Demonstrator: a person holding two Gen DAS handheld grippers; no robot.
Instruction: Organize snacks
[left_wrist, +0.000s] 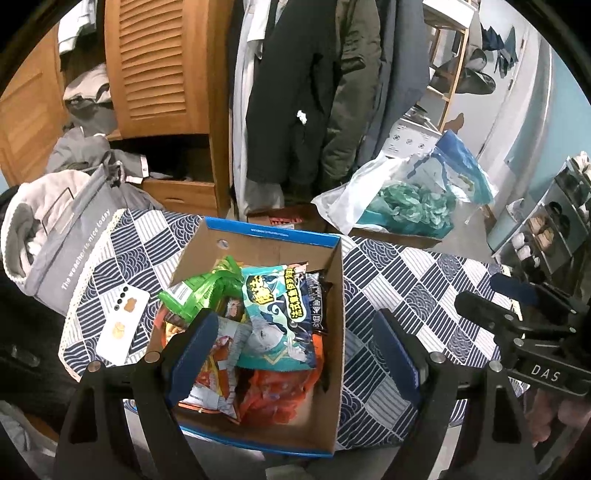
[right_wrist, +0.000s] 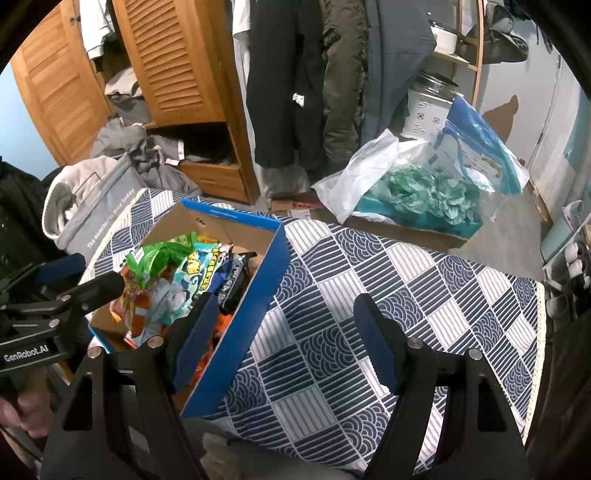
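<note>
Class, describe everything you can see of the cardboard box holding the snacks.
The cardboard box is open-topped, blue outside and plain brown inside, with an oval hand hole in its far wall. It sits upright on the patterned tablecloth, filled with a loose heap of snack packets. Neither gripper appears to touch it.

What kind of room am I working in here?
Probably a bedroom or dressing corner of a home: a louvred wooden wardrobe stuffed with clothes, coats hanging beside it, a shoe rack at right. The snack box sits on a cloth-covered table.
</note>
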